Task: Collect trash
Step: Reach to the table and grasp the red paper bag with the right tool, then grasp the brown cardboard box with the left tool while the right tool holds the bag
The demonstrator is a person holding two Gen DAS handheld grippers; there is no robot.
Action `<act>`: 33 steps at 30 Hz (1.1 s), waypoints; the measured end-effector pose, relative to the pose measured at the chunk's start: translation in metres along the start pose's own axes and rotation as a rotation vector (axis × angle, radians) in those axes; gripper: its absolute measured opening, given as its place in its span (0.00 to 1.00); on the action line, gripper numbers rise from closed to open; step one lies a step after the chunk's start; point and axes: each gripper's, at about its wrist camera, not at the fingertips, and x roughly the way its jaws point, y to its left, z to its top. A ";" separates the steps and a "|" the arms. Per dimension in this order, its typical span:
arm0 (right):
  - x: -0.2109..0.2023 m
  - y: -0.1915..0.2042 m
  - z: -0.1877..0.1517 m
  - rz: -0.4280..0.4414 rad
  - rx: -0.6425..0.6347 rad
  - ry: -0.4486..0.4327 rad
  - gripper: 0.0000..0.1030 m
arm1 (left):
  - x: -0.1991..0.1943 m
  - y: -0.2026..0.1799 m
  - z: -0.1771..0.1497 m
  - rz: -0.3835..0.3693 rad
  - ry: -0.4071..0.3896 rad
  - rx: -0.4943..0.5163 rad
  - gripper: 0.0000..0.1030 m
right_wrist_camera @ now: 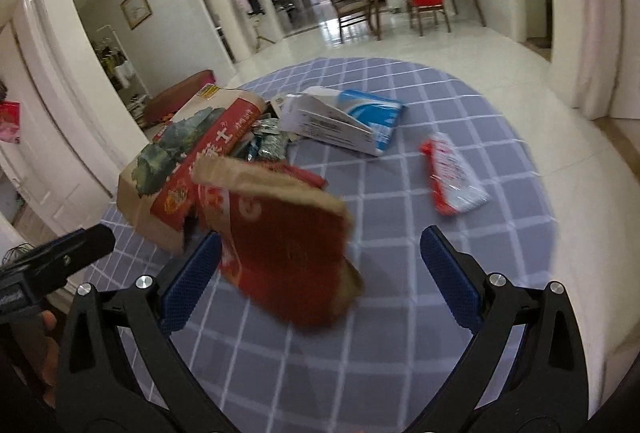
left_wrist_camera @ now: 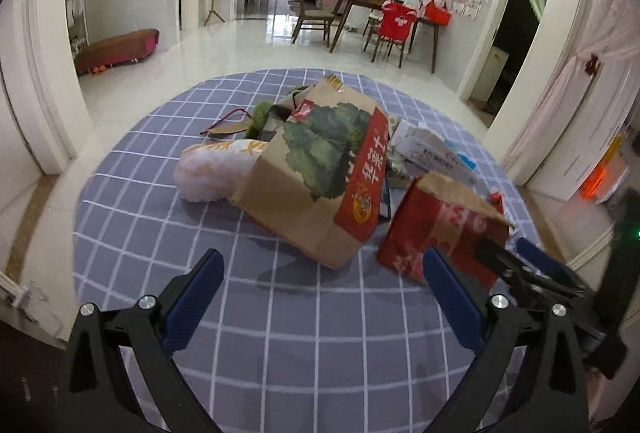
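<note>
Trash pile sits mid-frame on the blue checked cloth [left_wrist_camera: 280,333]. Big brown paper bag [left_wrist_camera: 320,177] w/ green leaf print lies on its side, white plastic bag [left_wrist_camera: 212,173] touching its left. Red paper bag [right_wrist_camera: 288,245] lower centre in right wrist view, blurred, so can't tell if it rests on the cloth. Left gripper [left_wrist_camera: 324,297] spread wide, nothing between fingers. Right gripper [right_wrist_camera: 320,273] also spread, red bag between its fingers, left pad [right_wrist_camera: 192,277] just beside it. Blue-white box [right_wrist_camera: 344,121] upper centre; red-white wrapper [right_wrist_camera: 452,177] at right, apart.
</note>
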 end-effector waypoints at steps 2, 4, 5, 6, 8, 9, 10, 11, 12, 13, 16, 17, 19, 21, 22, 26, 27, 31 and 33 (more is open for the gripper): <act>0.008 -0.001 0.003 0.035 0.019 0.023 0.94 | 0.006 0.004 0.003 -0.015 -0.002 -0.029 0.95; 0.011 0.002 0.006 0.056 0.018 0.036 0.94 | 0.013 0.009 0.005 -0.039 -0.006 -0.060 0.95; 0.012 0.004 0.007 0.059 0.008 0.041 0.93 | 0.017 0.010 0.007 -0.042 -0.004 -0.064 0.95; 0.011 0.005 0.006 0.074 0.001 0.037 0.82 | 0.020 0.011 0.009 -0.042 -0.005 -0.063 0.95; 0.009 0.007 0.007 0.093 -0.003 0.016 0.57 | 0.027 0.013 0.013 -0.047 -0.007 -0.072 0.95; 0.006 0.007 0.006 0.093 -0.003 0.001 0.47 | 0.030 0.014 0.015 -0.064 -0.009 -0.082 0.95; 0.002 0.007 0.006 0.104 0.002 -0.014 0.40 | 0.031 0.016 0.016 -0.075 -0.016 -0.087 0.95; 0.000 0.007 0.006 0.112 0.010 -0.027 0.36 | 0.033 0.016 0.017 -0.076 -0.026 -0.092 0.95; -0.004 0.007 0.005 0.115 0.018 -0.042 0.28 | 0.035 0.017 0.018 -0.069 -0.024 -0.093 0.95; -0.009 0.008 0.004 0.114 0.017 -0.058 0.25 | 0.039 0.016 0.020 -0.066 -0.018 -0.096 0.95; -0.022 0.017 0.003 0.064 -0.010 -0.121 0.20 | 0.051 0.019 0.022 -0.061 0.008 -0.130 0.94; -0.026 0.019 0.002 0.047 -0.017 -0.139 0.20 | 0.052 0.023 0.023 -0.078 0.013 -0.143 0.94; -0.034 0.025 0.002 0.018 -0.034 -0.175 0.18 | 0.059 0.026 0.025 -0.099 0.025 -0.169 0.91; -0.034 0.031 0.002 -0.005 -0.056 -0.187 0.18 | 0.064 0.027 0.027 -0.107 0.037 -0.184 0.74; -0.034 0.033 0.001 -0.010 -0.060 -0.192 0.18 | 0.066 0.028 0.028 -0.106 0.040 -0.189 0.71; -0.033 0.039 0.001 -0.013 -0.059 -0.193 0.18 | 0.068 0.032 0.033 -0.138 0.036 -0.219 0.53; -0.035 0.041 0.001 -0.012 -0.058 -0.192 0.17 | 0.066 0.031 0.033 -0.137 0.025 -0.214 0.50; -0.042 0.047 0.000 -0.018 -0.064 -0.205 0.16 | 0.046 0.026 0.031 -0.199 -0.032 -0.198 0.12; -0.048 0.046 -0.001 -0.011 -0.059 -0.211 0.16 | 0.036 0.022 0.030 -0.234 -0.053 -0.186 0.06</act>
